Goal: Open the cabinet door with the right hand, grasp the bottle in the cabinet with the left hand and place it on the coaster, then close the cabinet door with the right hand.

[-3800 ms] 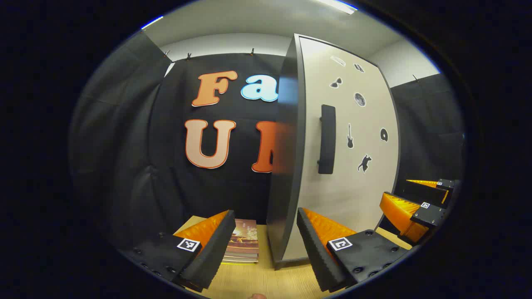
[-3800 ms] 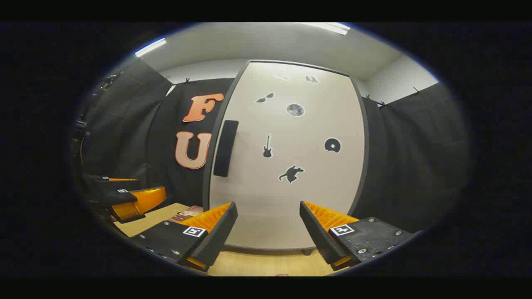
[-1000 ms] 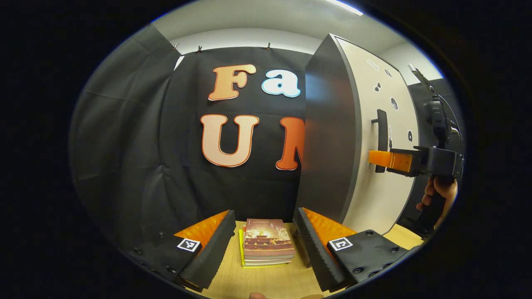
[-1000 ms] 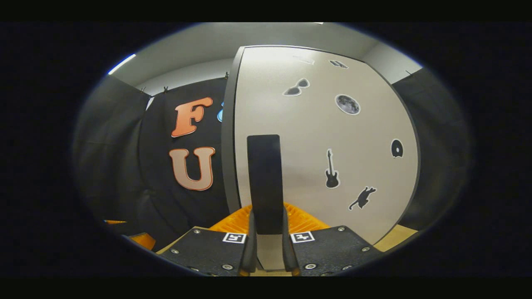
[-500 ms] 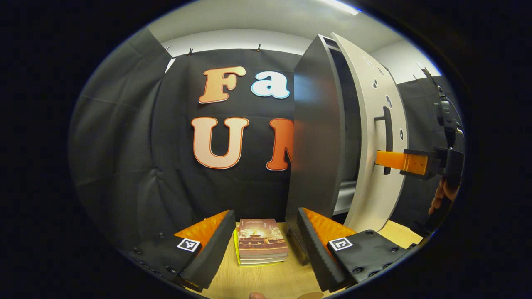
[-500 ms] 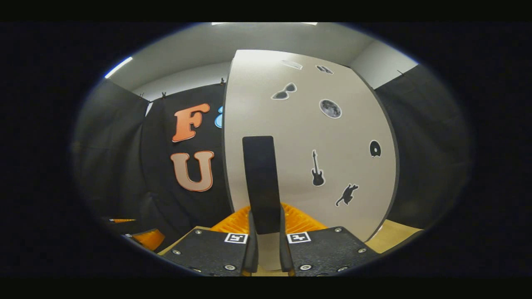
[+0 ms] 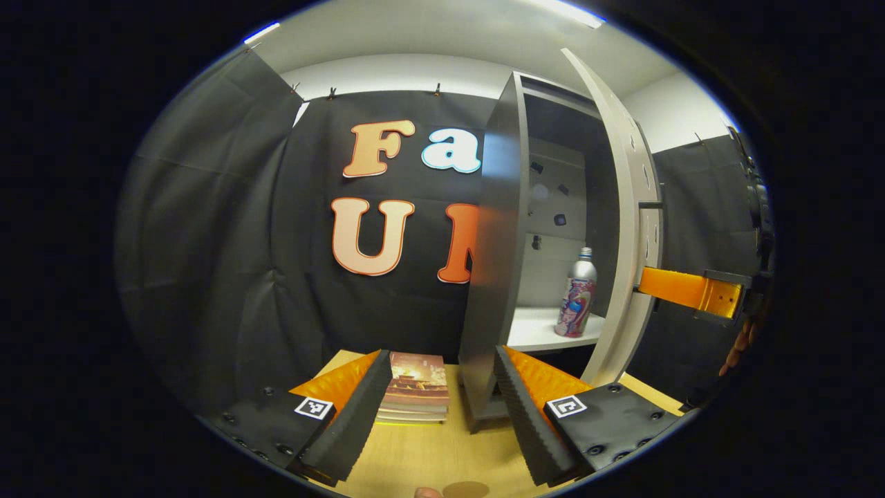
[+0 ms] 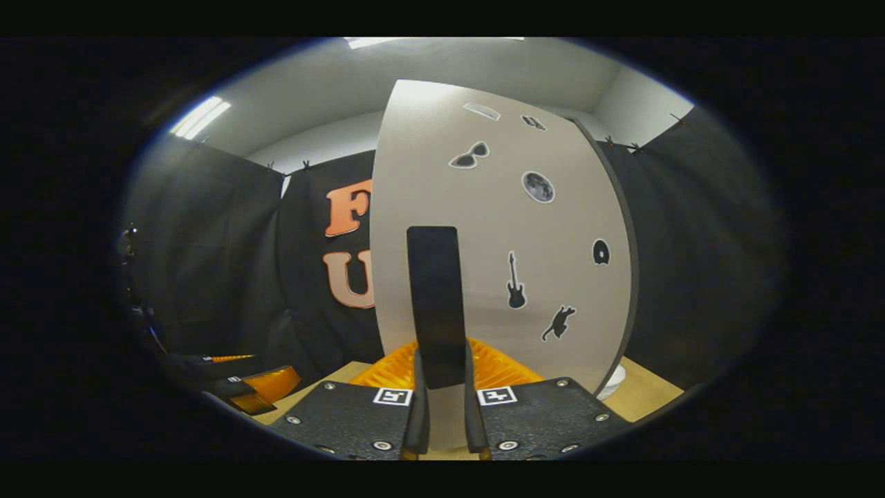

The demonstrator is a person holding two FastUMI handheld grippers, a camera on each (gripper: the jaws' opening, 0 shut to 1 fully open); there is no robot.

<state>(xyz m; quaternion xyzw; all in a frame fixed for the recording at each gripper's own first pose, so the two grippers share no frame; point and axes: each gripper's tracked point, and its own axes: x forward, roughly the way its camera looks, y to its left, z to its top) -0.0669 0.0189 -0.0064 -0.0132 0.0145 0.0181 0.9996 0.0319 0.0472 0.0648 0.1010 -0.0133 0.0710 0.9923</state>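
Observation:
The cabinet [image 7: 494,277] stands open, its pale door [image 7: 626,228] swung out edge-on in the left gripper view. Inside, a colourfully printed bottle [image 7: 579,294] with a silver cap stands upright on the white shelf [image 7: 536,328]. My right gripper [image 8: 442,366] is shut on the door's black handle [image 8: 434,290]; from the left gripper view it [image 7: 657,282] reaches in from the right at the door. My left gripper [image 7: 439,408] hovers open over the wooden table [image 7: 429,449], in front of and below the bottle, holding nothing. A brown disc [image 7: 464,490] peeks in at the bottom edge.
A stack of books [image 7: 415,387] lies on the table left of the cabinet, just beyond my left fingers. Black cloth walls close in the booth. A hand [image 7: 736,346] holds the right gripper. A white object [image 8: 612,382] shows behind the door's lower edge.
The right gripper closed on the handle and has pulled the door from shut to wide open. The shelf and bottle have come into sight. The left gripper stayed open and low.

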